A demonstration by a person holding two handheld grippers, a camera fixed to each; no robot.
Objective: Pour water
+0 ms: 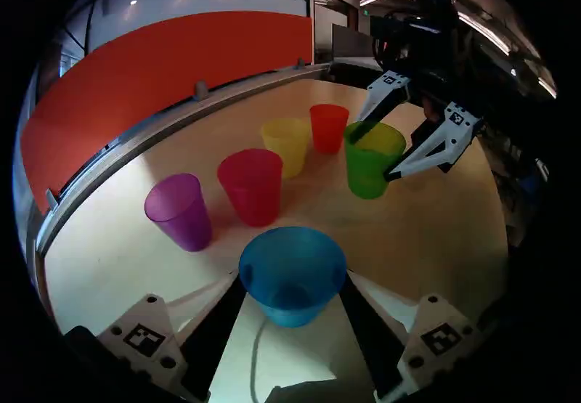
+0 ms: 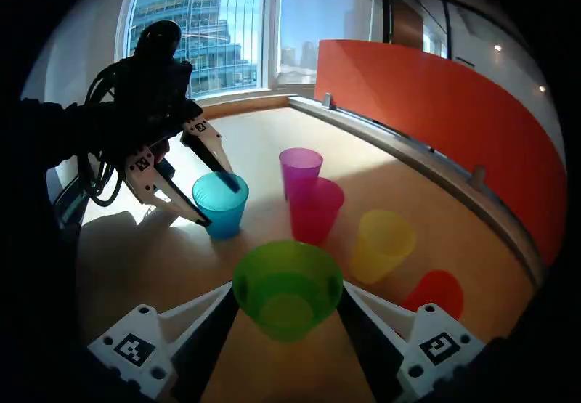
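My left gripper (image 1: 293,287) is shut on a blue cup (image 1: 292,274), held upright just above the wooden table (image 1: 421,229). In the right gripper view that same blue cup (image 2: 221,203) sits between the left gripper's fingers (image 2: 218,198) at the left. My right gripper (image 2: 288,298) is shut on a green cup (image 2: 287,288), also upright. From the left gripper view the green cup (image 1: 372,158) stands at the far right, clamped by the right gripper (image 1: 370,155). Whether either cup holds water cannot be told.
A row of loose cups stands on the table: purple (image 1: 180,210), magenta (image 1: 252,185), yellow (image 1: 286,145) and red (image 1: 328,127). An orange partition (image 1: 167,76) runs along the table's far edge. Windows (image 2: 210,33) lie beyond the table end.
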